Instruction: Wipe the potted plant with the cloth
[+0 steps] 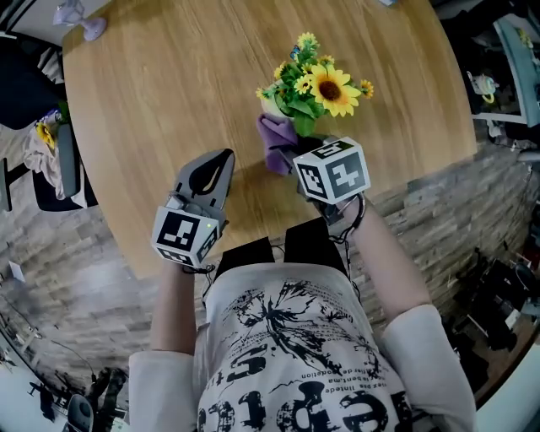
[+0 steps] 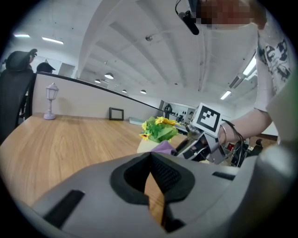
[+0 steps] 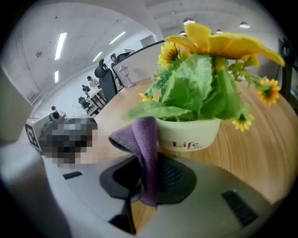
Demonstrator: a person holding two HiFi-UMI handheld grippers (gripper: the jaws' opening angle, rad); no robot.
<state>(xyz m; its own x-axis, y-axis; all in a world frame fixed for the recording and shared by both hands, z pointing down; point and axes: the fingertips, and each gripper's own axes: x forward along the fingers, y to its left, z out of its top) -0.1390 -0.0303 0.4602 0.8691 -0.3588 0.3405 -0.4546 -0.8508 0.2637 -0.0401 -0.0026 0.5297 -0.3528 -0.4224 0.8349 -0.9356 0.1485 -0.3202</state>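
Note:
A potted plant (image 1: 314,89) with yellow sunflowers and green leaves stands in a cream pot (image 3: 188,132) on the round wooden table (image 1: 169,93). My right gripper (image 3: 148,155) is shut on a purple cloth (image 3: 144,144), which hangs pinched between the jaws and presses against the pot's near left side; in the head view the cloth (image 1: 277,139) bunches beside the pot. My left gripper (image 1: 221,160) is shut and holds nothing, to the left of the plant, over the table near its front edge. From the left gripper view the plant (image 2: 158,130) and the right gripper (image 2: 198,144) stand ahead.
A small lavender lamp (image 1: 80,21) stands at the table's far left edge. A chair with a draped cloth (image 1: 46,152) sits left of the table. A stone-pattern floor (image 1: 439,202) surrounds the table. Office desks and chairs fill the background (image 3: 100,88).

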